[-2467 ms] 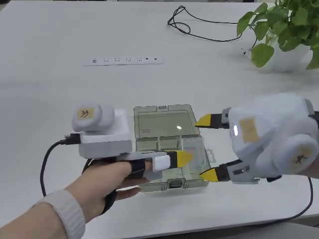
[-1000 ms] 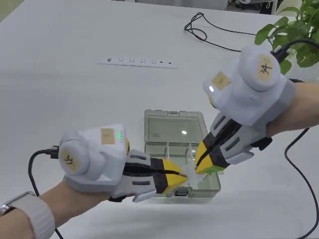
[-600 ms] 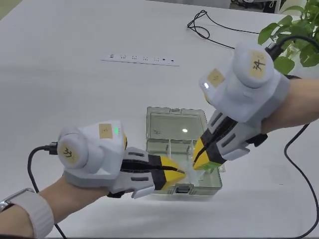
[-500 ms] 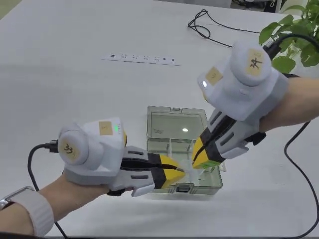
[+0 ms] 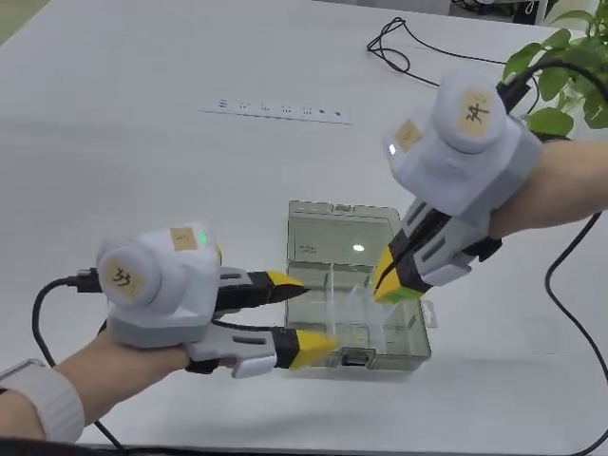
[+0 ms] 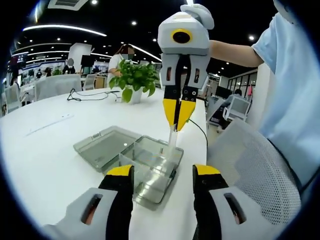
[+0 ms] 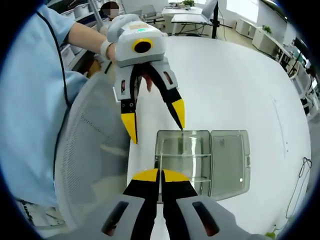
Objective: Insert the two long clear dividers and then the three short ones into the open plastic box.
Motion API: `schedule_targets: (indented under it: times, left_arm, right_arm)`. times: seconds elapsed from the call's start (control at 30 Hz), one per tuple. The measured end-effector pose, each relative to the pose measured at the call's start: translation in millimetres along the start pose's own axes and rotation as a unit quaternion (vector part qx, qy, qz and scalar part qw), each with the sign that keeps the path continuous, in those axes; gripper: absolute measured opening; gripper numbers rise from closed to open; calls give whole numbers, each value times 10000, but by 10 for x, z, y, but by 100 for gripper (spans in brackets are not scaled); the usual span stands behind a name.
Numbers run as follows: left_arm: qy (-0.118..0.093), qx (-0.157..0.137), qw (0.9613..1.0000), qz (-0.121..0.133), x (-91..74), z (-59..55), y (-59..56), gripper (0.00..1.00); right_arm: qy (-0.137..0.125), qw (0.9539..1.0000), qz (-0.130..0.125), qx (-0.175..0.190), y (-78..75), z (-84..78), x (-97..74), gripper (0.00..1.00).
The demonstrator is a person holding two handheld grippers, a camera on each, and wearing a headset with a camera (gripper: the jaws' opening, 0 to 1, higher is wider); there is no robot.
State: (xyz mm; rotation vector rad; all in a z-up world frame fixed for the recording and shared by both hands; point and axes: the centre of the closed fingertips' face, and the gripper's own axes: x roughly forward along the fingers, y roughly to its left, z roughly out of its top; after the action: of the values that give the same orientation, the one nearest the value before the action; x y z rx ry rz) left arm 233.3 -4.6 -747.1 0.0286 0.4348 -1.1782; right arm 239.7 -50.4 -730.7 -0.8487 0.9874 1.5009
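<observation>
The open clear plastic box (image 5: 380,355) lies on the white table, its lid (image 5: 342,236) folded flat behind it. Clear dividers stand inside it. My right gripper (image 5: 387,288) points down over the box's right part, shut on a clear divider (image 5: 350,302) that hangs toward the compartments. In the left gripper view the right gripper (image 6: 179,112) holds that divider (image 6: 171,137) above the box (image 6: 150,195). My left gripper (image 5: 304,313) is open at the box's front left corner, nothing between its fingers. The right gripper view shows my shut right gripper (image 7: 160,175) facing the open left gripper (image 7: 155,121) across the box (image 7: 175,145).
A white power strip (image 5: 275,109) lies far back on the table. A coiled black cable (image 5: 418,47) and a potted plant (image 5: 570,57) are at the back right. A black cord (image 5: 575,285) trails from the right gripper. The table's front edge is just below the box.
My left gripper has opened and drawn back a little to the left from the divider. The right gripper stays shut on the divider over the box.
</observation>
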Motion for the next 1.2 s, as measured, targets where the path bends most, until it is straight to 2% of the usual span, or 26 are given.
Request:
schedule_targets:
  times: [0.3, 0.47, 0.53, 0.77, 1.03, 1.2]
  left_arm:
    - [130, -132, 9988, 447, -127, -131, 154, 75]
    - [275, -316, 9964, 739, -174, -230, 233, 100]
    - [352, -324, 9957, 797, -194, -281, 250, 100]
    - [390, -422, 9946, 859, -229, -355, 265, 100]
    - [369, -453, 9946, 860, -226, -356, 259, 98]
    - [382, -450, 9945, 866, -235, -358, 258, 97]
  right_arm:
    - [-26, 9992, -281, 295, -274, -59, 30, 2]
    - [62, 9990, -313, 326, -343, -112, 81, 2]
    - [81, 9989, -289, 357, -345, -126, 106, 2]
    - [118, 9991, -304, 276, -351, -160, 148, 2]
    - [131, 9991, -266, 296, -365, -192, 218, 2]
    - [103, 9995, -270, 139, -347, -163, 234, 2]
